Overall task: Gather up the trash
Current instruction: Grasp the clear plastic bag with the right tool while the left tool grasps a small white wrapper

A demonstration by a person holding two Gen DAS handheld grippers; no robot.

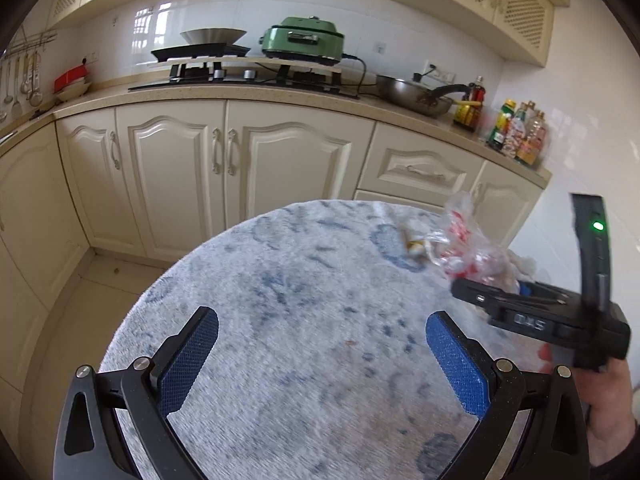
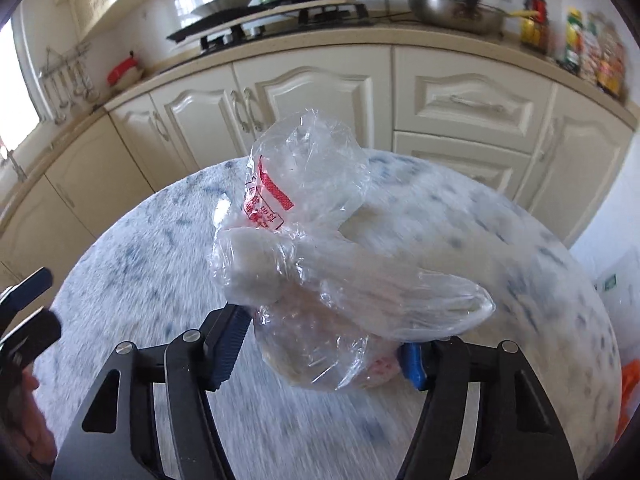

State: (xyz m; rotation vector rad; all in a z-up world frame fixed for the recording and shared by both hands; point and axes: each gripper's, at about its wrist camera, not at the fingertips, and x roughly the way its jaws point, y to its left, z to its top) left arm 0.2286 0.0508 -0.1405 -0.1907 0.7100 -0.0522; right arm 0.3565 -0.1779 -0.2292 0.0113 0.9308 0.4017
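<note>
A: Where is the plastic bag (image 2: 320, 248) found relative to the right gripper (image 2: 320, 354)?

B: It is seen lodged between the two blue pads, its lower bulge filling the gap from one pad to the other. The gripper appears clamped on the bag, though the right-hand pad (image 2: 413, 364) is largely covered by the film, so contact on that side cannot be fully confirmed. The rest of the bag rises above and beyond the fingertips, over the round table (image 2: 500, 216).

A: And the left gripper (image 1: 322, 354)?

B: Its pads are held wide apart, with nothing between them; only the table surface is seen through the gap. In the left wrist view the bag is seen up and to the right, well apart from it, beside the black body of the right gripper.

A: How may the materials be described?

B: The bag is thin, clear, crinkled film with red print (image 2: 267, 200) on one side; pale, soft-looking contents are seen through it. The table is covered in a fuzzy white cloth mottled with blue-grey marks. The pads are ribbed blue, set on black angular fingers with silver pivot pins.
</note>
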